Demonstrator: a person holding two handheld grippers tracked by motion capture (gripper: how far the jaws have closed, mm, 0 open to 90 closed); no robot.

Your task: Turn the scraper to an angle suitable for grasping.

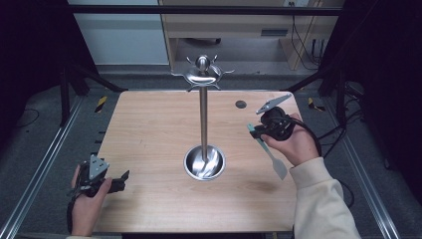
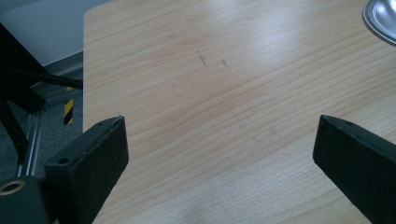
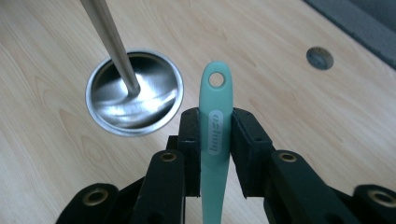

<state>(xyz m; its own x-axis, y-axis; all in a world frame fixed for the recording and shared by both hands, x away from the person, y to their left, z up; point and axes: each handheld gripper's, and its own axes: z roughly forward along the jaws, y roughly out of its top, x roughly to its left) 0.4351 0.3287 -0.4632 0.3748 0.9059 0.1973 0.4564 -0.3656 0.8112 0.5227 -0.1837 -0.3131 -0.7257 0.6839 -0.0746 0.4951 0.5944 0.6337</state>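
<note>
Teal plastic made up the spatula [image 3: 215, 140], which was clamped by its handle between the two jaws of the right hand-held gripper [image 3: 215, 135]. In the right gripper view the handle's end, with its hanging hole, stuck out past the jaw tips toward the stand's base. From the high view the spatula [image 1: 271, 154] hung over the right part of the desk [image 1: 149, 129], its pale blade slanting down toward the near right corner, while the right hand [image 1: 296, 144] gripped the right hand-held gripper [image 1: 256, 130] above the wood. Whether the blade touched the desk could not be told.

At the middle of the desk stood a steel stand [image 1: 203, 119]: a round dished base [image 1: 204, 163], an upright pole, and a cap with small hooks at the top [image 1: 203, 73]. The base [image 3: 134, 93] lay near the spatula's handle end, apart from it.

A small dark round hole [image 1: 241, 104] sat near the far edge, right of the pole; it showed again in the right gripper view [image 3: 320, 58].

Near the near left corner the left hand [image 1: 87, 204] held the left hand-held gripper [image 1: 122, 178], its jaws spread wide with nothing between them, bare wood [image 2: 215, 93] lying under them in the left gripper view. An edge of the base [image 2: 380, 18] showed at that view's top right.
</note>
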